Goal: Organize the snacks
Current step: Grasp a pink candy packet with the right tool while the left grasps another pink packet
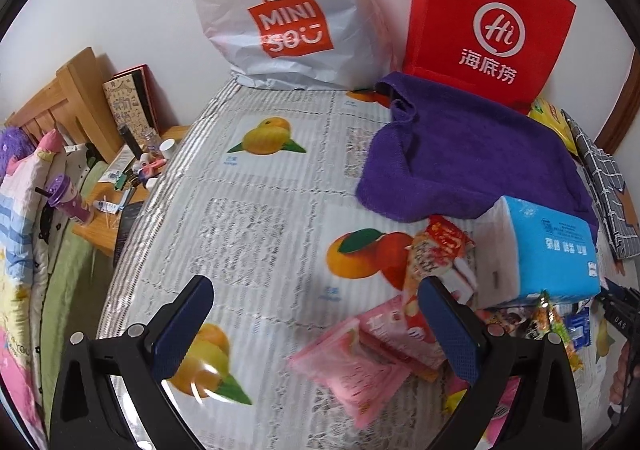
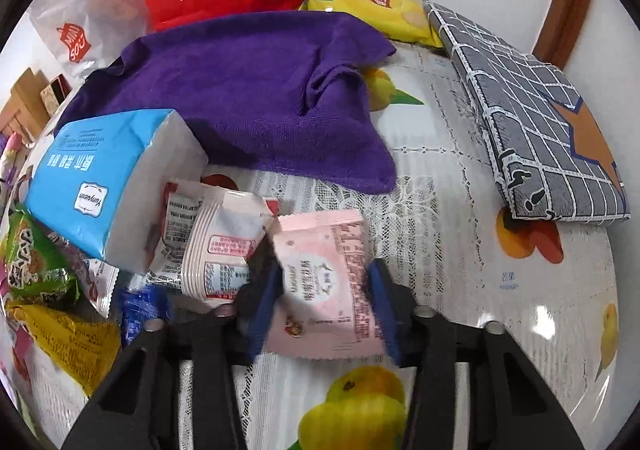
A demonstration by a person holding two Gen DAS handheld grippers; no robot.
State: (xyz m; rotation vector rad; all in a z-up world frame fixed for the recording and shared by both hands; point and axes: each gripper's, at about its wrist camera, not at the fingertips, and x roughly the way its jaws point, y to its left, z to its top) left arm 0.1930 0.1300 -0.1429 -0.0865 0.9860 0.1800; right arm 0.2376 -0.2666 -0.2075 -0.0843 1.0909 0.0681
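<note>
My right gripper (image 2: 324,290) is shut on a pale pink snack packet (image 2: 328,282), held just above the fruit-print tablecloth (image 2: 500,250). To its left lie a white and pink snack packet (image 2: 212,238), a green packet (image 2: 36,262), a yellow packet (image 2: 68,342) and a blue wrapper (image 2: 140,310). My left gripper (image 1: 316,314) is open and empty over the tablecloth (image 1: 256,209). Pink snack packets (image 1: 352,366) lie between its fingers and to the right, with a red and white packet (image 1: 436,250) beyond. Part of the right gripper (image 1: 620,314) shows at the left wrist view's right edge.
A blue tissue pack (image 2: 104,177) (image 1: 552,246) lies by the snacks. A purple towel (image 2: 256,97) (image 1: 472,153) is behind it. A red paper bag (image 1: 492,21), a white Miniso bag (image 1: 288,9), a yellow chips bag (image 2: 376,9) and a grey checked folded cloth (image 2: 532,117) stand at the back. A cluttered bedside table (image 1: 132,173) is left.
</note>
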